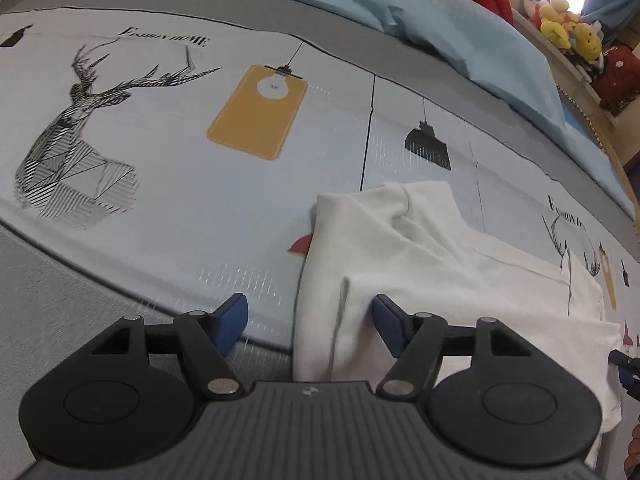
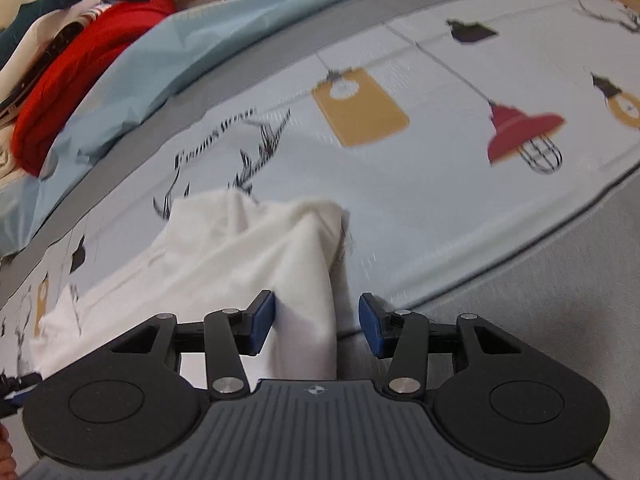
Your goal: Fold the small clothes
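A small white garment (image 1: pixel 420 264) lies partly folded on a printed light-blue sheet (image 1: pixel 200 184). My left gripper (image 1: pixel 310 324) is open, its blue pads straddling the garment's near left edge. In the right wrist view the same white garment (image 2: pixel 248 256) lies rumpled, with a fold running toward me. My right gripper (image 2: pixel 318 326) is open, with the garment's near right edge between its blue pads. Neither gripper pinches the cloth. The tip of the right gripper (image 1: pixel 624 368) shows at the right edge of the left wrist view.
The sheet carries deer, lamp and yellow tag prints (image 1: pixel 256 112). A light-blue quilt (image 1: pixel 440 20) lies bunched along the far side. A red cloth (image 2: pixel 68 80) and plush toys (image 1: pixel 568 28) sit beyond it. A grey border (image 2: pixel 540 280) runs along the near edge.
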